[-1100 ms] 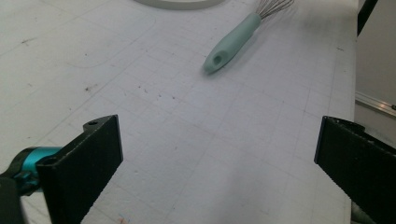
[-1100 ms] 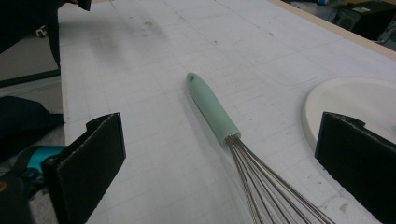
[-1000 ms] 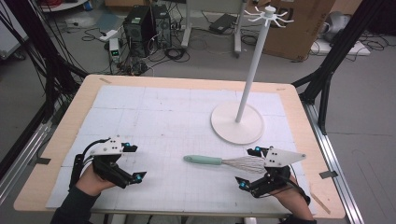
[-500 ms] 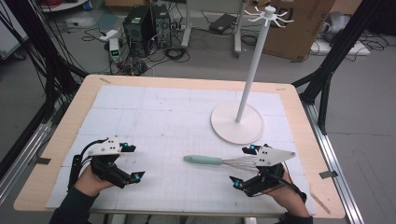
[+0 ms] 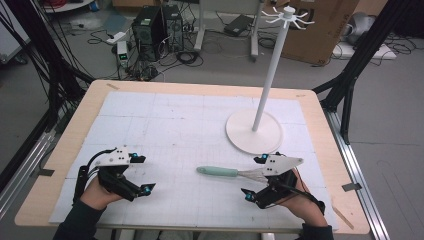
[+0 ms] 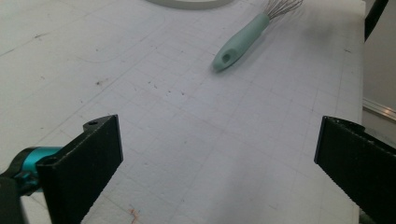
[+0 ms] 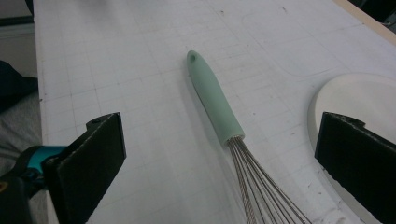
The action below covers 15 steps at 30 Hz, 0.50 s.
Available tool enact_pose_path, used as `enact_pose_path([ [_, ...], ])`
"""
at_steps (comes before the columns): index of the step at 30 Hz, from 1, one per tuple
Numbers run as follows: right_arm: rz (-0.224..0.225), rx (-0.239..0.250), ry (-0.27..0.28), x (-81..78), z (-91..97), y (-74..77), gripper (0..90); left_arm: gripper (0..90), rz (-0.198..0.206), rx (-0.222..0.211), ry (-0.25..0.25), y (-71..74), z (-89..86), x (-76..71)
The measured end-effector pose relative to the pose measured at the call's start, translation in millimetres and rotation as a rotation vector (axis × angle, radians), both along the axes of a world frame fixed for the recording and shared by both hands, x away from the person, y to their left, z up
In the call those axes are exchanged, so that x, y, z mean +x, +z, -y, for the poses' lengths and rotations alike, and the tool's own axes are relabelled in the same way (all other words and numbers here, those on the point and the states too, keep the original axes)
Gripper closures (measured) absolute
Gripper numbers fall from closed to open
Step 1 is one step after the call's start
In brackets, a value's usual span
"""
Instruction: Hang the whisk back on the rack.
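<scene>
Whisk [image 5: 230,173]: mint-green handle, steel wires, flat on white mat [image 5: 165,125]. Stand base [image 5: 254,131] just beyond. Right gripper [image 5: 255,177] released, straddling wires; left gripper [image 5: 142,174] released, well apart.

High view overhead, facing forward-down; both tongs views low, close, sharing whisk [image 5: 227,172].

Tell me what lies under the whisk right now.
The whisk lies flat on the white gridded mat covering the table; nothing else shows beneath it. In the high view its wire end runs under the right gripper, so that contact patch is hidden.
</scene>
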State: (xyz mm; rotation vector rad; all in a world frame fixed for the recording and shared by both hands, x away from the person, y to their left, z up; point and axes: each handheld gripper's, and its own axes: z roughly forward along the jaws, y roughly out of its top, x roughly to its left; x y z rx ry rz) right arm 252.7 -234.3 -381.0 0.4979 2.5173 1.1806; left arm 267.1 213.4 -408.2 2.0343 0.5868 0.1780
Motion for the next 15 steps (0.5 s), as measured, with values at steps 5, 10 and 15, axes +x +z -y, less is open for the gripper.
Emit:
enact_pose_path([
  [5,-0.001,-0.029,0.022,3.0,-8.4,4.4,1.0,1.6,0.004,0.001,-0.004,0.8,0.0,-1.2],
  [10,-0.034,-0.078,0.075,8.2,-22.2,5.2,1.0,1.7,0.002,-0.002,-0.009,0.7,0.7,-1.8],
  [15,-0.059,-0.132,0.123,17.9,-30.7,3.4,1.1,1.7,0.002,0.0,-0.013,0.8,1.1,-2.4],
])
